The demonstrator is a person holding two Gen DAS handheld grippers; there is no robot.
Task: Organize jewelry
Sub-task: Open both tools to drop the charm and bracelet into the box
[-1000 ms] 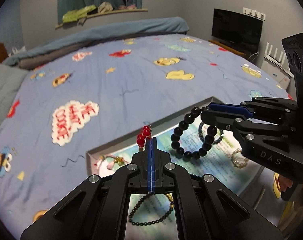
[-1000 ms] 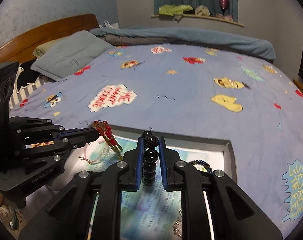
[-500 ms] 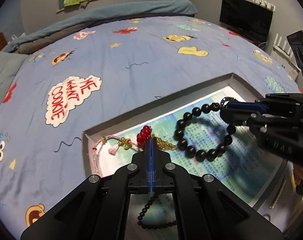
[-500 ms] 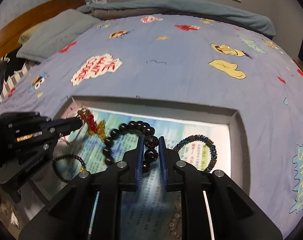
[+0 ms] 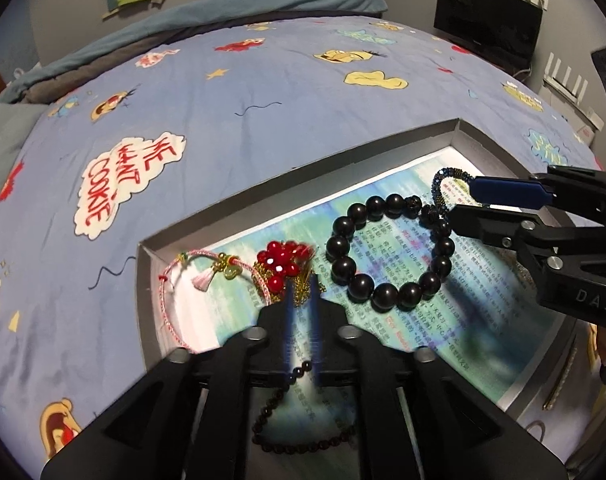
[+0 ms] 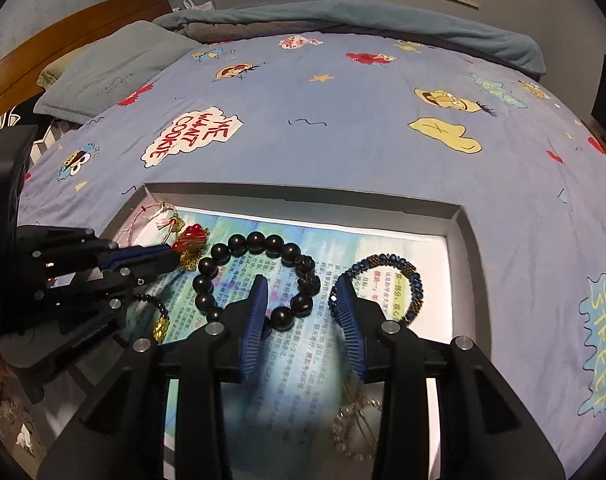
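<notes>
- Where the blue bedspread (image 6: 343,128) lies flat, a printed cloud reads "WE WANT COOKIE" (image 5: 123,184); farther right a patch reads "SESAME STREET" (image 6: 599,344), and "DAS" (image 5: 591,306) marks the right gripper's body.
- Shallow grey tray (image 6: 469,240), lined with a printed page, holds from left to right: pink cord bracelet (image 5: 175,300), red bead ornament (image 5: 281,264), black bead bracelet (image 5: 387,252), blue beaded bracelet (image 6: 403,280).
- Left gripper (image 5: 301,300): jaws just opening, slightly apart, ornament released at the tips.
- Right gripper (image 6: 303,308): jaws just opening, gripping nothing, black beads lying between.
- Pillow (image 6: 115,68) and wooden headboard (image 6: 63,40) left; dark screen (image 5: 487,24) right.
</notes>
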